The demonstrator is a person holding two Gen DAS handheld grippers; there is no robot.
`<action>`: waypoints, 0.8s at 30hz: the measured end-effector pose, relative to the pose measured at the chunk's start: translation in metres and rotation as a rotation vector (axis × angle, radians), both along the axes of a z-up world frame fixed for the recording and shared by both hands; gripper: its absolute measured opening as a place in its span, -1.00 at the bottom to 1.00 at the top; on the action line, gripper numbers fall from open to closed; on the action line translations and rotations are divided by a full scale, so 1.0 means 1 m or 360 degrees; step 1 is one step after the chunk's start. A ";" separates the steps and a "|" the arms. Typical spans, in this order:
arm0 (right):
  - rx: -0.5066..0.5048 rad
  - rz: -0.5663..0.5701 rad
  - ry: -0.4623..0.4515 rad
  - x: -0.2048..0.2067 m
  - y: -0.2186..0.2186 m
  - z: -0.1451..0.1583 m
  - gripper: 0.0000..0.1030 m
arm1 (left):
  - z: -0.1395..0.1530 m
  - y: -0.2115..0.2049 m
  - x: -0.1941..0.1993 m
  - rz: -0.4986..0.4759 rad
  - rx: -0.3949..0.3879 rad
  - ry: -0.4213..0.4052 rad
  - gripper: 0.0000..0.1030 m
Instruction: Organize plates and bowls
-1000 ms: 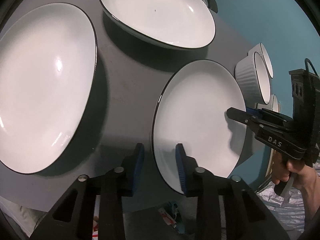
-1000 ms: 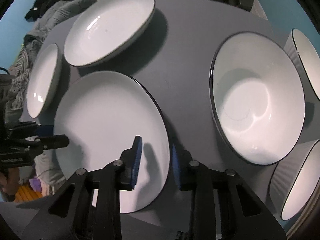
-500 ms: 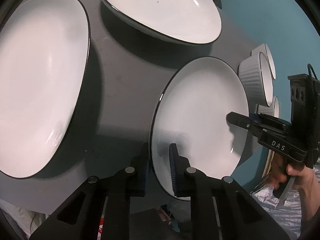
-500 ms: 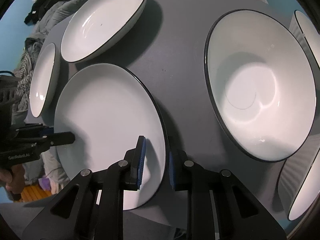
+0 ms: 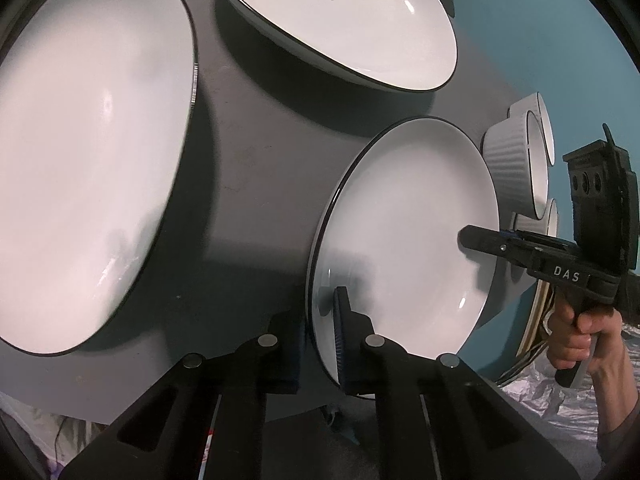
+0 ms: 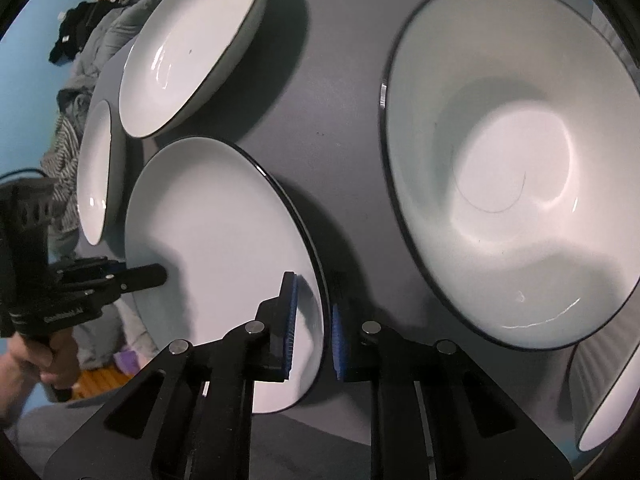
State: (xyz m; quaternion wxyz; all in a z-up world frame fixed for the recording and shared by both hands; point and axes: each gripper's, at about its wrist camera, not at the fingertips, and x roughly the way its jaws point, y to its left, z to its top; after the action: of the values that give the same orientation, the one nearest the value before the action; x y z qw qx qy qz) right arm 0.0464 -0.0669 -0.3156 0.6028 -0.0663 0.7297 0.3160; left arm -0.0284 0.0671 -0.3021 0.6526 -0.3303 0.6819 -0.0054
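A white, dark-rimmed plate [image 5: 404,240] is seen lying at the near edge of the dark grey table [image 5: 248,168], its near rim overhanging that edge slightly. The left gripper [image 5: 320,344] is clamped on the plate's left rim, one blue pad above the glaze and the other below, the figure having fallen to its resting low. The right gripper [image 6: 312,324] straddles the opposite rim; its jaws are closing, with the rim between them, and a narrow gap to the outer pad [image 6: 337,340] appears to remain, though the fisheye distortion makes firm contact hard to judge. Further along the table a larger plate [image 5: 88,184] sits toward the left edge, a shallow bowl [image 5: 344,24] toward the far edge, a deep bowl [image 6: 508,168] to the right, and ribbed ramekins [image 5: 516,168] at the right edge. The plate is judged to be rigid, moderately heavy, glossy and therefore slippery under rubber pads, and breakable if dropped or knocked on neighbouring ware. Hold is best taken on the rim at two opposed points, as arranged here, so that the weight is shared and tilting is resisted. A level lift is advised, since the overhang leaves little margin.
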 end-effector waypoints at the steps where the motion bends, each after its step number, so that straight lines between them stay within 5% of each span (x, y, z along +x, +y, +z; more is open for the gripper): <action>1: 0.0012 -0.0008 0.0021 0.000 -0.001 -0.001 -0.74 | 0.000 0.004 -0.001 0.0007 0.0002 0.0002 -0.78; 24: 0.0061 0.0076 0.0105 -0.010 -0.001 -0.003 -0.78 | -0.002 0.002 0.007 -0.0102 -0.0026 0.0040 -0.62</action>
State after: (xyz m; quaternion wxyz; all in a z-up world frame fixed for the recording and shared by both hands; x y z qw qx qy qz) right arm 0.0364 -0.0674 -0.3183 0.5717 -0.0616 0.7412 0.3463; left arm -0.0213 0.0694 -0.3046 0.6407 -0.3136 0.7002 -0.0279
